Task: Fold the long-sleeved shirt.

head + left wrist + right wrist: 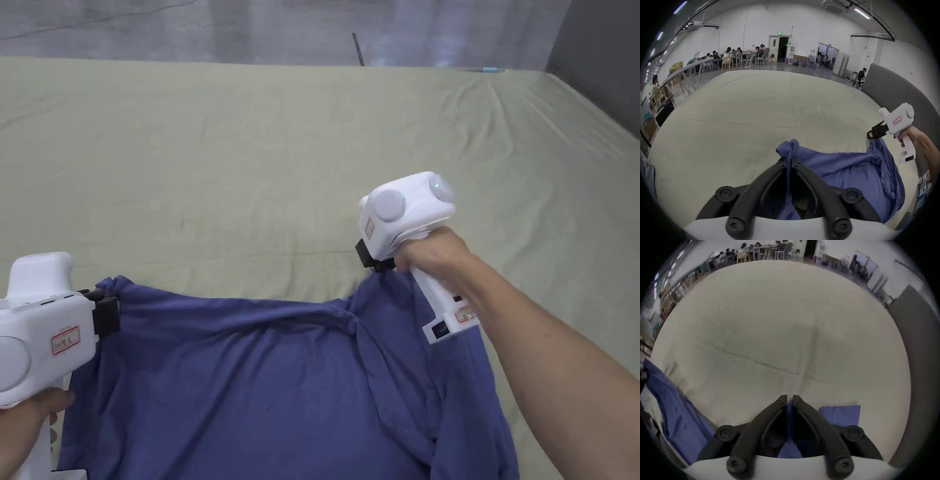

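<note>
**Shirt held up by two corners, ready to be spread**

Each hand-held gripper is clenched on the blue long-sleeved shirt [262, 387]. The left hand-held gripper [790, 160] has a bunched corner of cloth pinched between its jaws, with a small knot of fabric poking out just past the tips. The right hand-held gripper [790, 400] also shows a strip of blue cloth squeezed between its closed jaws.

The shirt hangs between the two, its top edge sagging slightly from one grip to the other, and the body drapes down toward the person. Below the right hand-held gripper the fabric gathers into long vertical folds, probably a sleeve or side seam doubled under. Ahead of both lies the wide olive-green bed [262, 156], bare and lightly creased.

This looks like the opening step: lifting and straightening the garment before any fold is made. The next move probably calls for carrying both corners forward over the bed, keeping the edge taut, then lowering so the shirt lands flat. The bunched side under the right grip may need shaking out first.
</note>
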{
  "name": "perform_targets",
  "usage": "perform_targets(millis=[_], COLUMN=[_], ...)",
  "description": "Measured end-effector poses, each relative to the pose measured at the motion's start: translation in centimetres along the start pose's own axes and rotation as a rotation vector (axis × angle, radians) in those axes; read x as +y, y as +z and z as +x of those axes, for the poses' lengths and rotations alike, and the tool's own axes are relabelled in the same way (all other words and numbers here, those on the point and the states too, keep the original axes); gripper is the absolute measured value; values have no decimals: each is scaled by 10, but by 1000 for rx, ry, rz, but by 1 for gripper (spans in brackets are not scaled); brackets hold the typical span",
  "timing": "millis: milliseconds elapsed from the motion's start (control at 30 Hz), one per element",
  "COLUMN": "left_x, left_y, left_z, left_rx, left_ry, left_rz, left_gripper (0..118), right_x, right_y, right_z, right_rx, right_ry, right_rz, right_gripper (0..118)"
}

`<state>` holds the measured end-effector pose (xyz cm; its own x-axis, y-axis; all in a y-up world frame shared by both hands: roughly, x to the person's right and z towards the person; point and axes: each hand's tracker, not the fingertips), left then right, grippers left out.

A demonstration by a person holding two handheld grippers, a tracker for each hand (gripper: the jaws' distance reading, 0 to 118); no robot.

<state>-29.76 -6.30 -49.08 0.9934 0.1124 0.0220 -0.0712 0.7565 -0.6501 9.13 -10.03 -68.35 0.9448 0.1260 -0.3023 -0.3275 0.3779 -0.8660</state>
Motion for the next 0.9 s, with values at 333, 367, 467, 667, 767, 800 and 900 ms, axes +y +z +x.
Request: perform_targets(millis=[333,367,467,667,767,800,900], left_x=[64,76,118,222,279,295,346], left_y=[85,94,118,156,170,173,172], left_z=[3,6,14,34,44,48,57], left_rx=[-35,-37,-56,-47,-55,-28,-5], left_ry=[49,50,55,41,30,19,13], left_rz=[178,201,297,427,512,538,557], left_gripper=[1,1,1,1,1,1,1], right_x=[-31,-31,-26,10,38,47,83], right_y=[203,224,283,373,410,420,447], right_z=[40,45,61,90,106,110,121], right_rx=[39,17,-28,-108,-130,-141,-208], right_ry=[-140,-143,-189,-223,-274,-291,-302], right_rz=[335,370,508,667,766,796,847], right_gripper=[6,6,6,6,6,6,6])
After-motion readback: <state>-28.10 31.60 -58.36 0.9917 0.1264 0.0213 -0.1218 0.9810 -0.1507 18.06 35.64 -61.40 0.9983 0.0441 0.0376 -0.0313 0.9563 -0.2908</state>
